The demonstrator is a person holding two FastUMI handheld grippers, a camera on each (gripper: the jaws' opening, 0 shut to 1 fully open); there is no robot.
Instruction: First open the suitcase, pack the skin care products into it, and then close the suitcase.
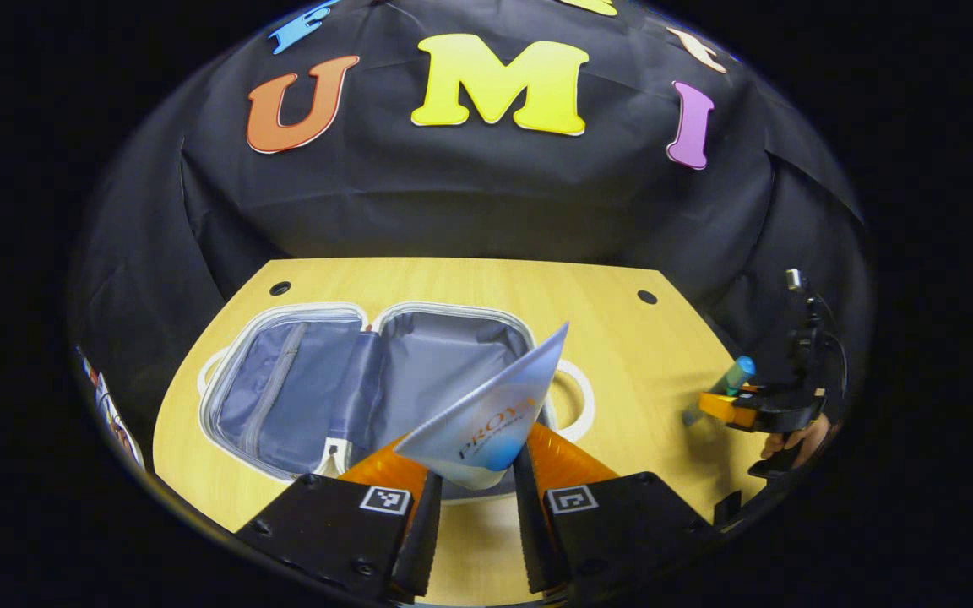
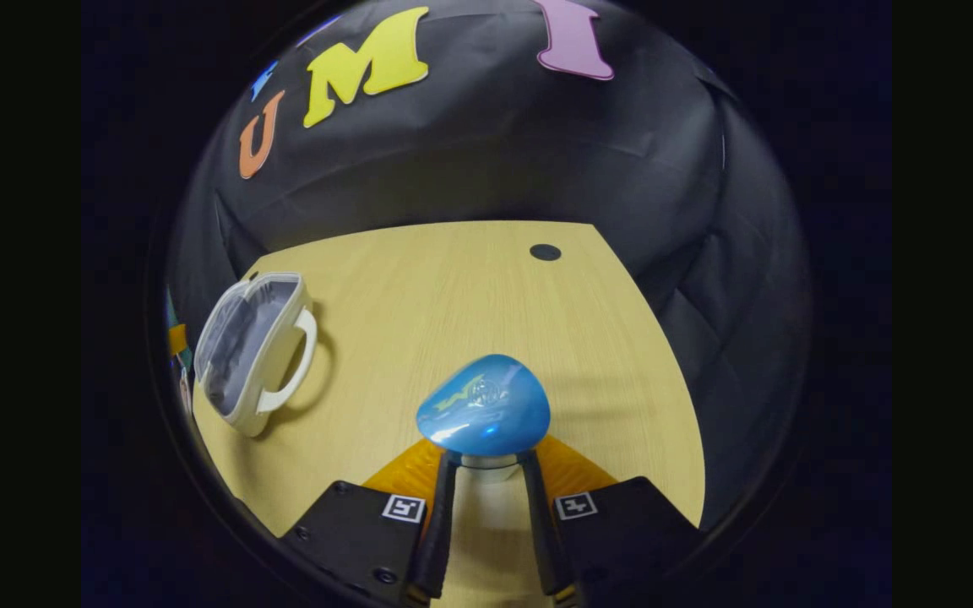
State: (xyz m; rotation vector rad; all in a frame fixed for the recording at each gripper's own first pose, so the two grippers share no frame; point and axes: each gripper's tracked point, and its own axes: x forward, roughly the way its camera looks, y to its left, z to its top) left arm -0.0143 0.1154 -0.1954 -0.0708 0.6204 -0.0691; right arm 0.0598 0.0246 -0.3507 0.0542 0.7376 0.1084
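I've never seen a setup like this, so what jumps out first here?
An open suitcase with grey lining lies flat on the wooden table. Just before it, the left gripper pinches a pale blue tube between its fingers. The right gripper holds a shiny blue tube over bare tabletop.

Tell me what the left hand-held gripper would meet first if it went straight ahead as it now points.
Likely the open suitcase: the left hand-held gripper, shut on a skin care tube, points at its right half's lined interior. Depth is unclear.
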